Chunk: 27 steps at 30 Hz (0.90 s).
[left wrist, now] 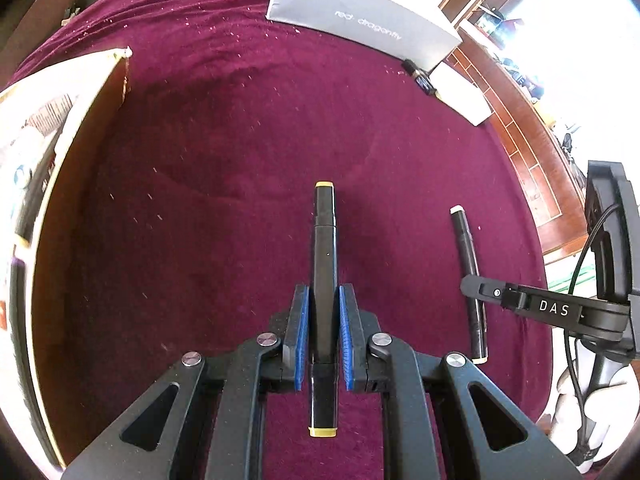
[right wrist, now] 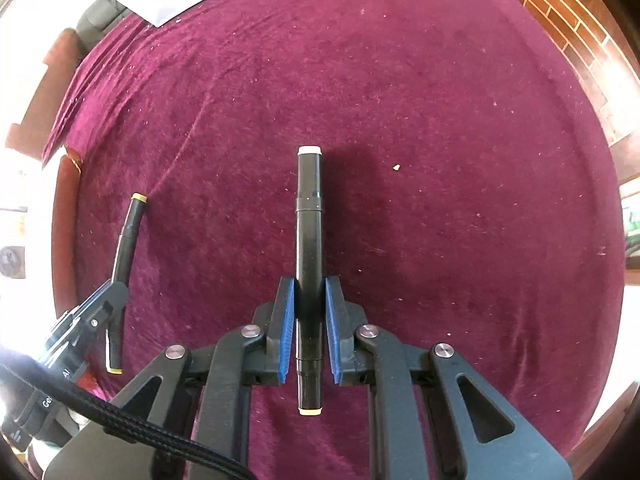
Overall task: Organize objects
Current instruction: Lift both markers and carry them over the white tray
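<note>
Each fisheye camera sat just behind its own hand-held gripper and looked steeply down along the fingers, close above the maroon-covered tabletop [left wrist: 240,120]. The left view faced toward a grey box [left wrist: 360,20] at the far edge; the right view caught the same cloth. Each view showed the other gripper's marker at its side edge.

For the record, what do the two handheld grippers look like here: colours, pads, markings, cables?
Both are matte black linkage frames with silver round pivot pins and blue ribbed pads on the fingers. The right gripper carries white "DAS" lettering and a thin black cable; the left gripper shows partial white lettering, beside a thick braided black cable.
</note>
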### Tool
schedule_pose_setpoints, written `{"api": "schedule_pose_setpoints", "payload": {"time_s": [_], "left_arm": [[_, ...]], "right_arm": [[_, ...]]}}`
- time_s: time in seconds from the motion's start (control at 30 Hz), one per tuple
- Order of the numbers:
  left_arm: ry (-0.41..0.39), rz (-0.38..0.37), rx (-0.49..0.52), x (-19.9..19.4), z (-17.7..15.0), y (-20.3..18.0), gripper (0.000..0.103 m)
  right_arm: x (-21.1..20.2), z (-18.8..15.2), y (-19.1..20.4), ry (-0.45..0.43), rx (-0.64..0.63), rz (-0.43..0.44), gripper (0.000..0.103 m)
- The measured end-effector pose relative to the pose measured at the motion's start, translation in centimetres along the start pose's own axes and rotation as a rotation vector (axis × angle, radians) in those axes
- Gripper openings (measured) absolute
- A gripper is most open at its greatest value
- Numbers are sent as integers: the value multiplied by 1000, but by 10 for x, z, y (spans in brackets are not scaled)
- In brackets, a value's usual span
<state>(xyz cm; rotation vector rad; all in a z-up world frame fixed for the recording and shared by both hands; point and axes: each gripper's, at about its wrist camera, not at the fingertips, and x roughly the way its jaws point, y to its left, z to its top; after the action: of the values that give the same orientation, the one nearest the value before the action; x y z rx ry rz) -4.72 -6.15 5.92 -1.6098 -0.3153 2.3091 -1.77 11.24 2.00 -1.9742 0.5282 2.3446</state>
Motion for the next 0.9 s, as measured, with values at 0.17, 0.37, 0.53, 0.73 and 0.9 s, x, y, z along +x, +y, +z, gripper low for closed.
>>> {"api": "schedule_pose_setpoints", "payload": {"time_s": [0.17,0.37,0.53,0.73,0.9], "left_arm": [[1,16,-4,7,-8,-12,11],[-8,47,-10,14,-8,-18,12],[-39,85,35,19,-7,-31,26],[-86,154,141,25,-16,-52,41],[-32,110,145,23,-10,-46,11]], "right_arm": [[0,-1,1,-4,-25,-23,12],[1,2,4,-14,-44,-66,13],[4,1,17,-39,-88,-135,14],[6,-5,29,-70,-130,-193,20],[5,-7,29,-83,-143,-185,14]]}}
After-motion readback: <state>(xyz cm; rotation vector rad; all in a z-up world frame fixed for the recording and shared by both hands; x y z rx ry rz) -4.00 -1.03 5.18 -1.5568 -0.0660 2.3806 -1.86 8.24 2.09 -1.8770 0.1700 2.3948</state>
